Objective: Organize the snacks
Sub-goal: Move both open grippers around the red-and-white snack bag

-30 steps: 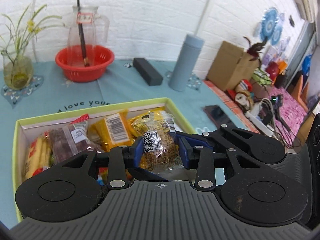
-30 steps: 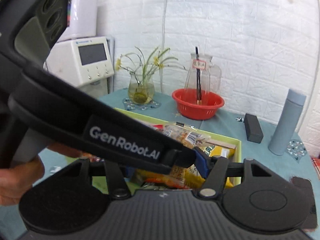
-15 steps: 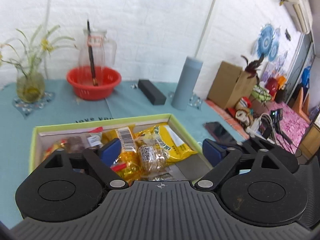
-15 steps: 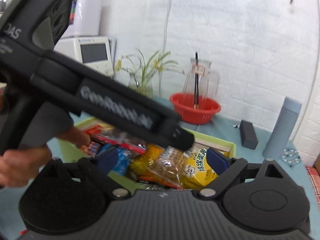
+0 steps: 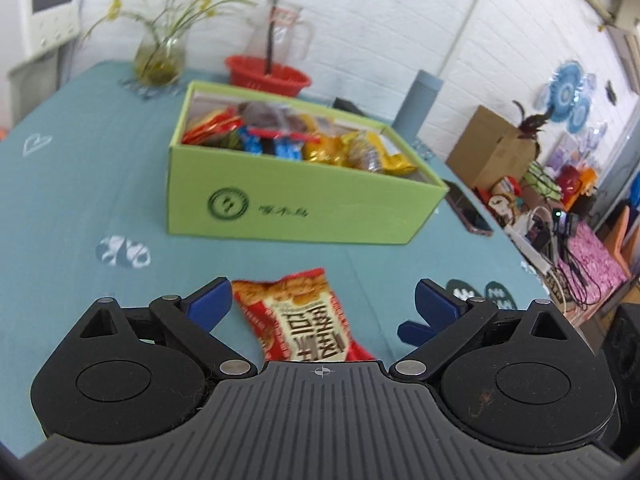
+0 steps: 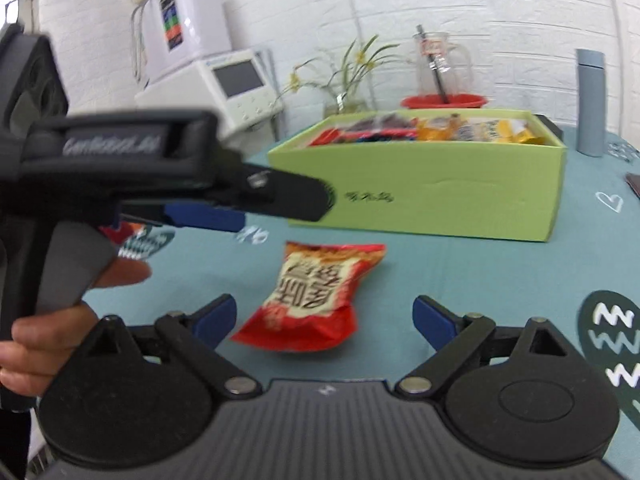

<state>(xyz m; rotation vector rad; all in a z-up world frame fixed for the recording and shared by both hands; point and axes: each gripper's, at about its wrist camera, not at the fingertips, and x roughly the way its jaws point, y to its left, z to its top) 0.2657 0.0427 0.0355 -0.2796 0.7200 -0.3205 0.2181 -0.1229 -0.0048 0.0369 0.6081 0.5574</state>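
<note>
A red snack packet point(image 5: 304, 320) lies on the teal tablecloth in front of a green box point(image 5: 296, 204) that holds several snack packets. My left gripper point(image 5: 322, 304) is open and empty, its blue fingertips either side of the red packet's near end. In the right wrist view the same red packet point(image 6: 316, 296) lies just beyond my right gripper point(image 6: 324, 316), which is open and empty. The green box point(image 6: 432, 196) stands behind it. The left gripper's body point(image 6: 160, 176) reaches in from the left.
Behind the box stand a red basin with a glass jug point(image 5: 268, 74), a vase of flowers point(image 5: 160, 60) and a grey flask point(image 5: 418, 102). A phone point(image 5: 468, 212) lies right of the box. Cardboard box and clutter sit beyond the table's right edge.
Both grippers have pulled back from over the box to low above the tablecloth. The left gripper let go of the brown snack packet into the box and opened.
</note>
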